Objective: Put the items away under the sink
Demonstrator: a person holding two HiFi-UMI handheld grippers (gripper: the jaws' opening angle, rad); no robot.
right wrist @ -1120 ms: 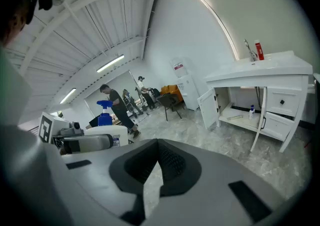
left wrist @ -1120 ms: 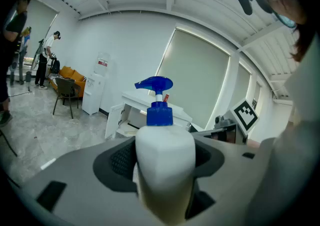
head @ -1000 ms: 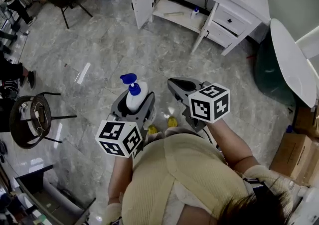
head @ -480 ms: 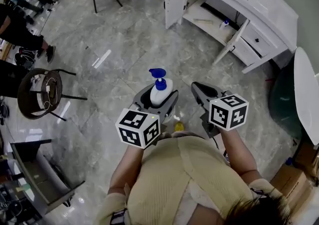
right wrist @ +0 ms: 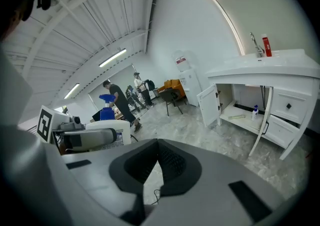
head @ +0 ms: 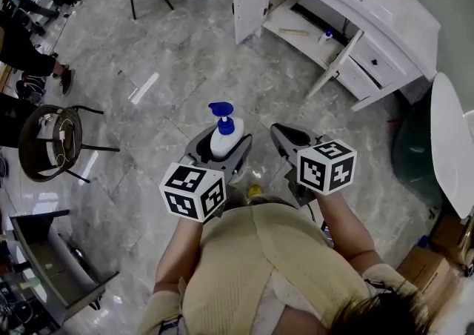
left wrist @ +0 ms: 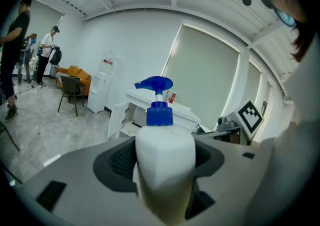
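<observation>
2 grippers are up in front of you. Your left gripper [head: 222, 147] pinches the bottle [left wrist: 165, 150] upright above the floor, well apart from the open cabinet [head: 295, 24]. Your right gripper [head: 281, 133] is empty, fingers pressed together.

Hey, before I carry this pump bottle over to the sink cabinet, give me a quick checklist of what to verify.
1. Pump bottle clamped in left tongs: ok.
2. Bottle upright, blue pump on top: ok.
3. Right tongs shut and empty: ok.
4. Cabinet door under the sink open: ok.
5. Bare shelf space beside the small bottle: ok.
6. Pump locked against leaks: cannot tell.
</observation>
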